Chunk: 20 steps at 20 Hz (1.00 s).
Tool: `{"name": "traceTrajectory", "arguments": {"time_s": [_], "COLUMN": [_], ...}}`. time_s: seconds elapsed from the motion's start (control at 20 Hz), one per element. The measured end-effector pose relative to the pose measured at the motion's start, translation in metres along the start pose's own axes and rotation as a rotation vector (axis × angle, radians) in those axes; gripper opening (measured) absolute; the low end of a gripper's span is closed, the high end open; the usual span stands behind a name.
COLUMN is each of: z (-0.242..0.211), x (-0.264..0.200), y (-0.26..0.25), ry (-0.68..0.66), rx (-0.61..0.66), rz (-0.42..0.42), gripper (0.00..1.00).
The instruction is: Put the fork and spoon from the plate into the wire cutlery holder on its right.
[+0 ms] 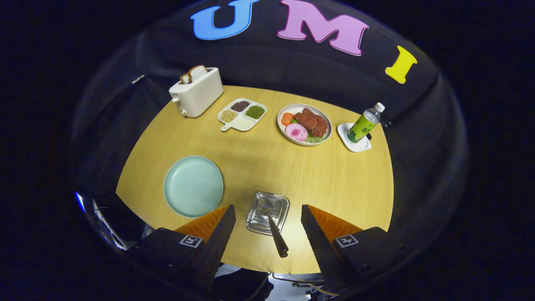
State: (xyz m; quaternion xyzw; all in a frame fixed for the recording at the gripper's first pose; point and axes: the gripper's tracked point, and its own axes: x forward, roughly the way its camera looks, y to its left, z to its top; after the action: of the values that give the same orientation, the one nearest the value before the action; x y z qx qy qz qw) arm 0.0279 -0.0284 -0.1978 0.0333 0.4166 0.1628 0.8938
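Between the spread, empty tongs (267,217), cutlery holder (268,218), utensil (273,228) inside

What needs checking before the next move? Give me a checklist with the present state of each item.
1. Hand-held gripper open, holding nothing: ok.
2. Light green plate free of cutlery: ok, it looks bare.
3. Spoon in the metal cutlery holder: ok, bowl inside, handle leaning out toward the fingers.
4. Fork in the holder: cannot tell; no fork is distinguishable.
5. Holder upright on the table, right of the plate: ok.
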Motion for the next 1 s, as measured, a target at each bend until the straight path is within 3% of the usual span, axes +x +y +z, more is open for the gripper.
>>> {"name": "traceTrajectory", "arguments": {"time_s": [0.25, 0.75, 1.0], "z": [0.023, 0.059, 0.073], "x": [-0.042, -0.1, -0.13], "y": [0.0, -0.018, -0.024], "ry": [-0.192, -0.57, -0.683], "rx": [-0.003, 0.001, -0.017], "rz": [0.015, -0.054, -0.066], "gripper": [0.98, 0.98, 0.98]}}
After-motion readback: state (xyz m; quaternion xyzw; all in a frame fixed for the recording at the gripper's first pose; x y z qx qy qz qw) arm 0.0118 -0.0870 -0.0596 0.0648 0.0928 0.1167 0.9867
